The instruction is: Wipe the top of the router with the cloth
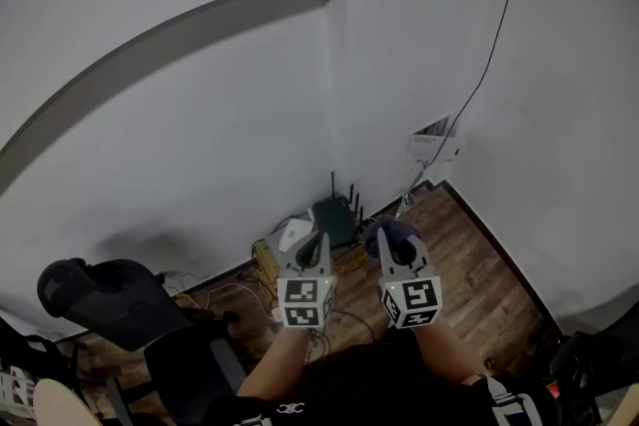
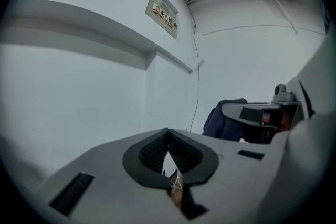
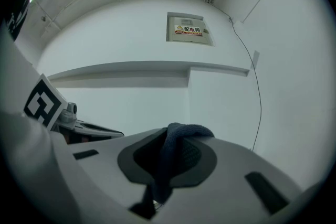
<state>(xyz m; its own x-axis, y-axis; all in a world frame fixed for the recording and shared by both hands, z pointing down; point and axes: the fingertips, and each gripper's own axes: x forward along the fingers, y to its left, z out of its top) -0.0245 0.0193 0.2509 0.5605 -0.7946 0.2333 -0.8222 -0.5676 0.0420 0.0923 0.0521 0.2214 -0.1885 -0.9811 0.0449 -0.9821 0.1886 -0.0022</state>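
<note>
Router [image 1: 334, 219] stands against the wall [image 1: 210, 125]; cloth [image 1: 391, 232] just right, perhaps above.

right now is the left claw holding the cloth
No, the cloth is clamped in the right claw; the left claw holds nothing.

Wall panel [image 3: 190, 29] just above wall ledge [image 3: 147, 68], right gripper view: label strip on panel face, red-and-yellow emblem, then black characters "配电箱". Smaller print on strip too small to read.
Left gripper view: same panel [image 2: 164, 13] above ledge, seen at slant; label shows, characters only roughly legible.
Head view: panel [image 1: 435, 137] too small, print unreadable.
Left marker cube [image 1: 304, 301], right marker cube [image 1: 411, 300]: black-white square code patterns only, no letters or numbers.
</note>
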